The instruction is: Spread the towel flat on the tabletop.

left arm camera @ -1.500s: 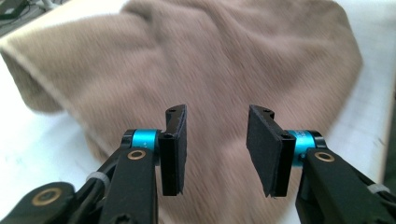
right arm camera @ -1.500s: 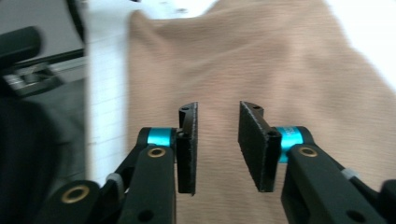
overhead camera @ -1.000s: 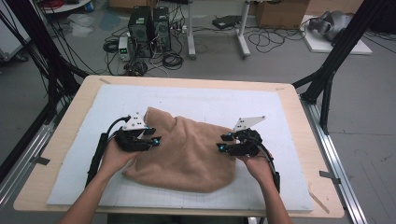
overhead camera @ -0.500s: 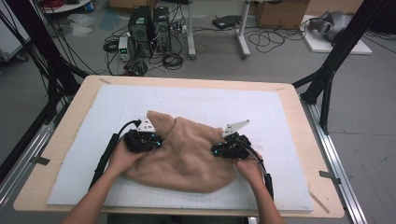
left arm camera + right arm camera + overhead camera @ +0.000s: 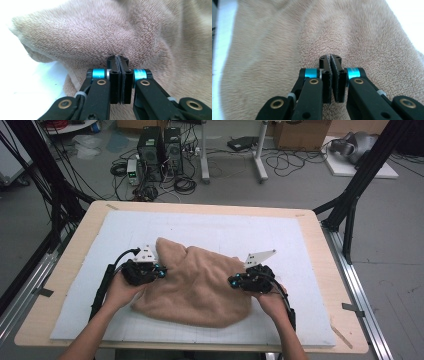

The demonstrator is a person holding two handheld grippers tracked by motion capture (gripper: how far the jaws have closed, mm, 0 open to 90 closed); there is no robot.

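Tan towel (image 5: 197, 282) lies crumpled in the middle of the white mat (image 5: 225, 227), well inside the mat's edges, with bare mat on all sides and most room toward the far edge. Left gripper (image 5: 159, 269) has just closed on the towel's left edge, right gripper (image 5: 235, 281) has just closed on its right side; in both gripper views the jaws are pinched together with pile at the tips. The wooden table (image 5: 327, 270) rim shows beyond the mat on each side.
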